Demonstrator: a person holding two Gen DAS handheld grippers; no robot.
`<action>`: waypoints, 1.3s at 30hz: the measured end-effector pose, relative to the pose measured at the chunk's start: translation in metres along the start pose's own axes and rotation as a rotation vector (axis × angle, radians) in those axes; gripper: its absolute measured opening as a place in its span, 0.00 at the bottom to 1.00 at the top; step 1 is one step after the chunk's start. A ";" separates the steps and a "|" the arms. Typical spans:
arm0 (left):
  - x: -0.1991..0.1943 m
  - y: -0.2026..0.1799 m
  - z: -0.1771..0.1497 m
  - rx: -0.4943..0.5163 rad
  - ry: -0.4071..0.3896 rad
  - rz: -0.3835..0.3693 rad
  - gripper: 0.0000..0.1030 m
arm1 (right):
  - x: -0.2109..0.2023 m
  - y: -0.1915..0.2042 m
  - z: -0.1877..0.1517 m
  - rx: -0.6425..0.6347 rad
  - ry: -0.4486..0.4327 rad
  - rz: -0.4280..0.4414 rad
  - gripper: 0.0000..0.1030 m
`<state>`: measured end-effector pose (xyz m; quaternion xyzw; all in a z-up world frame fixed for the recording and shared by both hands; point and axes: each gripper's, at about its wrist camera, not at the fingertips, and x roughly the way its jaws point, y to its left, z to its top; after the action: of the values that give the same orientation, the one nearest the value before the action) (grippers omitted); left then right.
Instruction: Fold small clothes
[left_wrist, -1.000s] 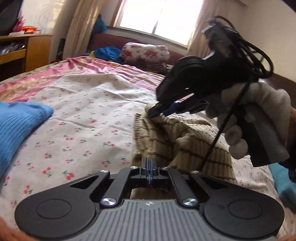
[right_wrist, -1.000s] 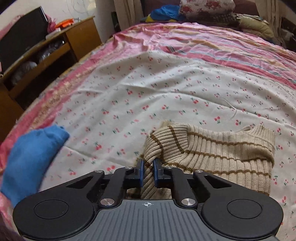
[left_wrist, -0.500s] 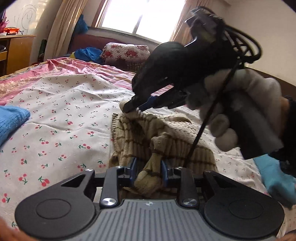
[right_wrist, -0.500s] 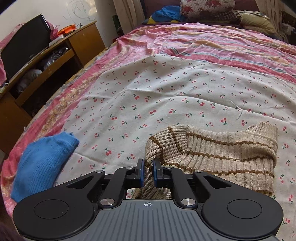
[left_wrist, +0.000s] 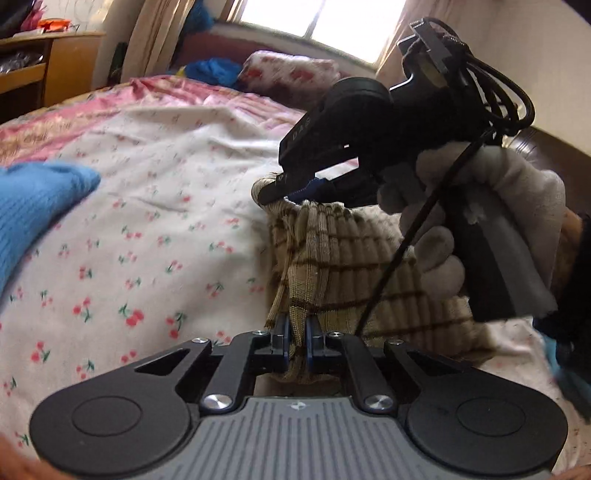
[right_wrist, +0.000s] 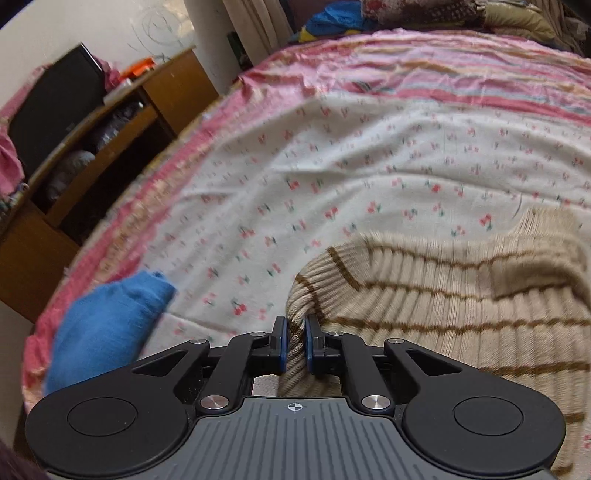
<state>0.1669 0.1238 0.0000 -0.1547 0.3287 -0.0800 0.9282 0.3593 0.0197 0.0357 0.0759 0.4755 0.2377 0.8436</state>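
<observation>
A beige ribbed sweater with brown stripes (left_wrist: 351, 266) lies bunched on the cherry-print bedsheet (left_wrist: 155, 236). My left gripper (left_wrist: 295, 328) has its jaws closing on a fold of the sweater's near edge, and the blue pads press the fabric. My right gripper (left_wrist: 273, 192), held by a gloved hand (left_wrist: 498, 192), pinches the sweater's far upper edge. In the right wrist view the right gripper (right_wrist: 295, 325) is shut on a ribbed edge of the sweater (right_wrist: 461, 314), which spreads to the right over the sheet.
A folded blue knit garment (left_wrist: 33, 206) (right_wrist: 107, 325) lies at the left on the bed. A light blue cloth (left_wrist: 569, 369) shows at the right edge. A wooden shelf unit (right_wrist: 110, 147) stands beside the bed. Pillows and clothes (left_wrist: 288, 70) pile under the window.
My left gripper opened around a fold of the sweater, then closed on it. Both grippers sank a little toward the bed, the right one keeping its grip.
</observation>
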 end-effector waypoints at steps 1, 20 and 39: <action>0.000 0.001 0.000 -0.001 -0.001 0.002 0.15 | 0.001 -0.002 -0.001 0.007 -0.004 0.010 0.10; -0.019 -0.022 0.031 0.092 -0.143 0.044 0.19 | -0.144 -0.075 -0.106 -0.082 -0.201 -0.114 0.23; 0.016 -0.076 0.066 0.296 -0.112 -0.056 0.22 | -0.112 -0.180 -0.037 0.299 -0.228 -0.028 0.44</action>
<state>0.2171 0.0637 0.0652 -0.0294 0.2567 -0.1446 0.9552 0.3392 -0.1946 0.0377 0.2204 0.4078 0.1426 0.8745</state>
